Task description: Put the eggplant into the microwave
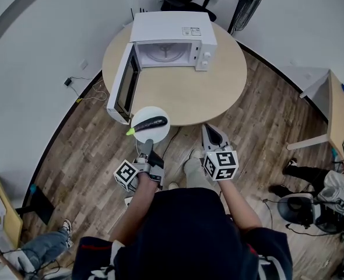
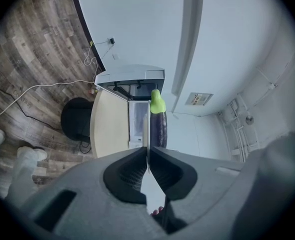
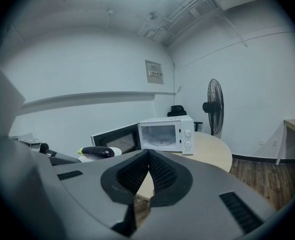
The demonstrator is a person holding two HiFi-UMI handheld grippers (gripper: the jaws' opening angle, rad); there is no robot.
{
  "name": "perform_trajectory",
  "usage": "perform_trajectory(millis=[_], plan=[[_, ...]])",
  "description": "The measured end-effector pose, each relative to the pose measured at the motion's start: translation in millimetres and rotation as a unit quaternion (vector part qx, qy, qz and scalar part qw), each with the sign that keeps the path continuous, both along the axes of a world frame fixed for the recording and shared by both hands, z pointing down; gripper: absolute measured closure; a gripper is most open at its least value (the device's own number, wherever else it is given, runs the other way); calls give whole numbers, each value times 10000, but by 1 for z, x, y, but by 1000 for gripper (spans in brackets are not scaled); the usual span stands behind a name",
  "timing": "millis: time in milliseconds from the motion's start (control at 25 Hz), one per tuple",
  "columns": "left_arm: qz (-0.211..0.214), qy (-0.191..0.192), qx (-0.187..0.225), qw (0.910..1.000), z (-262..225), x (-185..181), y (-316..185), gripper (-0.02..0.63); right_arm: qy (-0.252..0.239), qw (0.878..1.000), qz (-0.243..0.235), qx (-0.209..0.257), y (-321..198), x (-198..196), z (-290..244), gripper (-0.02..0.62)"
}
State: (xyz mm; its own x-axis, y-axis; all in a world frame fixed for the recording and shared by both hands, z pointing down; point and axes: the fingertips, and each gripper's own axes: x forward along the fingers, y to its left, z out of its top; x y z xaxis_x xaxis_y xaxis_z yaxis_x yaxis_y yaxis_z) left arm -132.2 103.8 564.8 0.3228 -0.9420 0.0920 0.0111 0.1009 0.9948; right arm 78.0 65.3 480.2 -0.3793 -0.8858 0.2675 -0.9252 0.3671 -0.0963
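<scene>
Nearest the person, the left gripper (image 1: 149,143) has its jaws pinched nearly together on the near rim of a white plate (image 1: 155,111); in the left gripper view that rim runs as a thin pale line (image 2: 147,131) straight out from between them; the plate bears the eggplant (image 1: 150,122), so the eggplant sits just ahead of the left jaws, resting on the plate and not gripped itself. Its long axis lies across the line the left gripper points along, green stem end toward the person's left and dark body toward the right, tilted a little away; the left gripper view shows it (image 2: 158,126) lying against the plate's face. The right gripper (image 1: 211,132) hangs just beside, to the right, jaws together with nothing between them; its own view shows the eggplant (image 3: 98,152) off to its left, so the left hand is plainly the nearer one and the carrier. The plate hangs at the near left edge of the round tabletop (image 1: 201,86), close by the free end of the door (image 1: 125,83), which stands swung wide to the left. Farther on, toward the far edge, the microwave (image 1: 166,31) faces the person, its cavity (image 1: 163,52) open and bare but for the turntable; it lies ahead and slightly right of the plate, so the plate probably needs to travel forward past the door, the eggplant entering broadside.
</scene>
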Motion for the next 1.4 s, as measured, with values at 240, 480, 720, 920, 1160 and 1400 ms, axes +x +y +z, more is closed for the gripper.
perform_trajectory(millis=[240, 480, 720, 920, 1160, 1400], plan=[[-125, 62, -53, 9999, 10, 2, -32, 581, 5, 9999, -126, 1, -36, 0, 5, 583], [-169, 0, -26, 9999, 8, 16, -76, 581, -65, 9997, -244, -38, -87, 9, 8, 583], [-217, -124, -106, 9996, 2, 31, -119, 581, -211, 9991, -357, -114, -143, 22, 7, 583], [-399, -82, -177, 9990, 0, 35, -156, 580, -329, 9982, -488, -150, -193, 27, 4, 583], [-619, -9, -113, 9980, -8, 40, -202, 580, -348, 9954, -877, -194, -253, 17, 3, 583], [-776, -73, -155, 9968, -6, 52, -251, 580, -335, 9918, -1207, -249, -310, 15, 9, 583]])
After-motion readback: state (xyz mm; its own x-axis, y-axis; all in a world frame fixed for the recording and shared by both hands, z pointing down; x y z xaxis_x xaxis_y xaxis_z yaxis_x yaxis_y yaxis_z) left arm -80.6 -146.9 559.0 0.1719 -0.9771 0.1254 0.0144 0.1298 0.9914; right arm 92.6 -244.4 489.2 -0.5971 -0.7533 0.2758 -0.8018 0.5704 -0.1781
